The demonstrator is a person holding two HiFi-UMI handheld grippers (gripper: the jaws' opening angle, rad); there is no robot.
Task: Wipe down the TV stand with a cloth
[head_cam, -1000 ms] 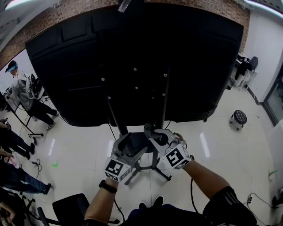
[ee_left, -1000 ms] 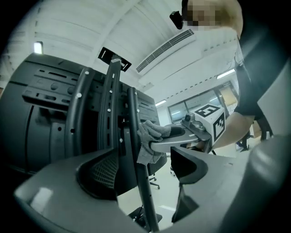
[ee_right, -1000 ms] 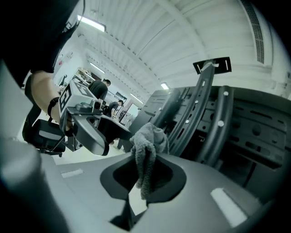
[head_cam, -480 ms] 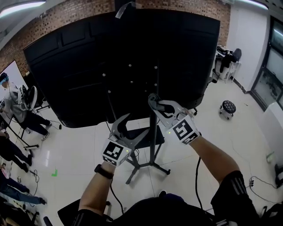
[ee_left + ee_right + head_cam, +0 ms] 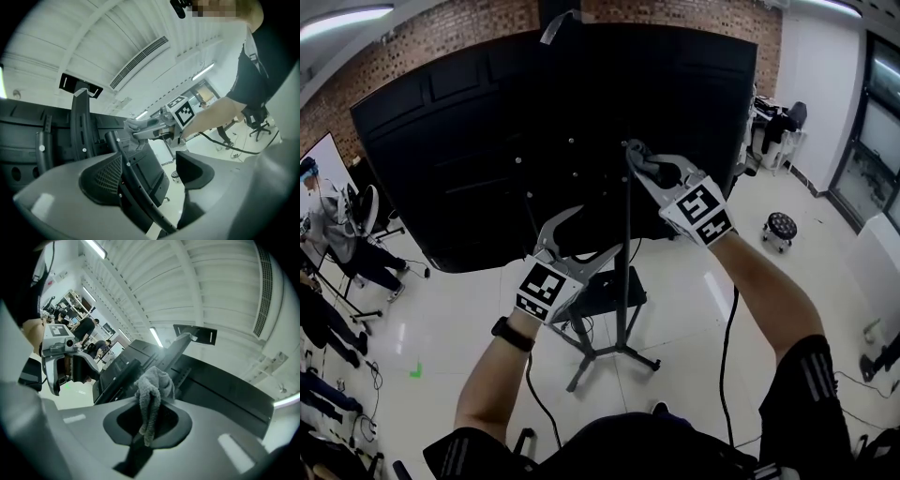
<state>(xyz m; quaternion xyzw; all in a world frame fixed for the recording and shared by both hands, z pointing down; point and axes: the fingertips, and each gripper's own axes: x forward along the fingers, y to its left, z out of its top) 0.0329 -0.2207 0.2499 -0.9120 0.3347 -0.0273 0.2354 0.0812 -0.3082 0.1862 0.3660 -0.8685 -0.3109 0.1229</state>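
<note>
The black TV stand has two upright poles (image 5: 625, 281) on a splayed floor base (image 5: 614, 352), carrying a large black TV seen from its back (image 5: 459, 141). My right gripper (image 5: 639, 157) is shut on a grey cloth (image 5: 649, 167), held high against the right pole near the TV's back. In the right gripper view the cloth (image 5: 152, 390) hangs bunched from the jaws of this gripper (image 5: 149, 423). Lower and to the left, my left gripper (image 5: 586, 234) is open. A black pole (image 5: 136, 187) runs between the jaws of the left gripper (image 5: 150, 173), not clamped.
Several people (image 5: 337, 216) stand by equipment at the left. A small round stool (image 5: 780, 228) and a chair with dark clothing (image 5: 778, 127) are at the right. A cable (image 5: 727, 347) trails over the glossy white floor.
Both grippers have risen from near the stand's base. The right one carried the cloth up along the pole to the TV's back; the left followed lower down.
</note>
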